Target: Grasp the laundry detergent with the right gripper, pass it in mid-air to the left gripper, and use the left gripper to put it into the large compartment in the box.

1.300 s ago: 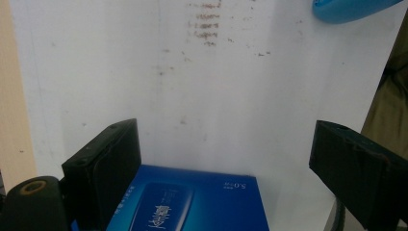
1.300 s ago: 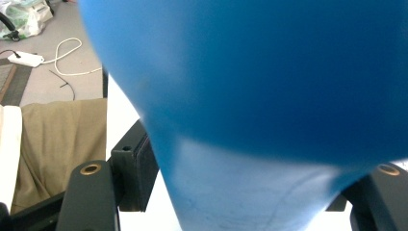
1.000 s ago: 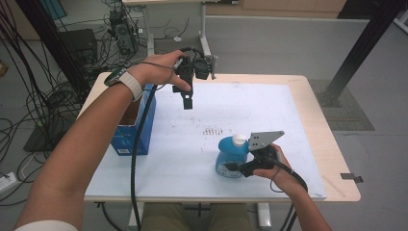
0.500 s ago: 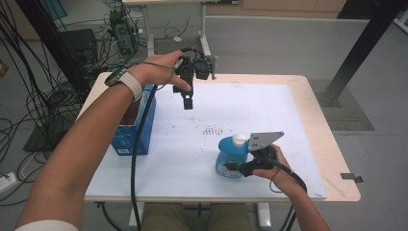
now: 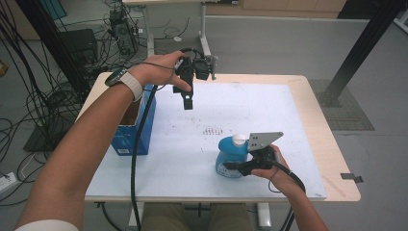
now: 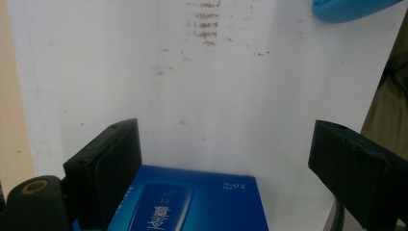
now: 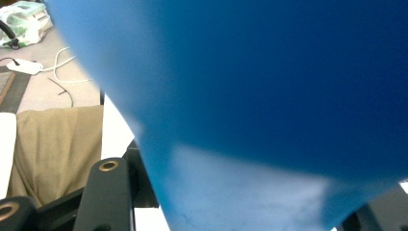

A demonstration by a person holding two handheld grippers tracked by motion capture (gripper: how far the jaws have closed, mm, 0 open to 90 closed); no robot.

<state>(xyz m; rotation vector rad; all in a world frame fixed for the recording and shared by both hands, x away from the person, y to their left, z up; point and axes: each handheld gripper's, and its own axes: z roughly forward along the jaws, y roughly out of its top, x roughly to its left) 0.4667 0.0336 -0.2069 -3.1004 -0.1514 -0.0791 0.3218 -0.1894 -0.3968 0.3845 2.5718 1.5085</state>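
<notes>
The right tool (image 5: 239,166), just closing, grips the blue bottle (image 5: 230,155) near the table's front edge (image 5: 207,198); the left tool (image 5: 187,98) gapes over open sheet.

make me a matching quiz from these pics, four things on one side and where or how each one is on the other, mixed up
Things:
1. blue bottle
2. blue box
3. left hand-held gripper
4. right hand-held gripper

Places or states:
A. held above the table's far side, jaws open
B. at the table's left edge
C. at the table's near side, white cap on top
D. closing on the bottle

Pairs: 1-C, 2-B, 3-A, 4-D
</notes>
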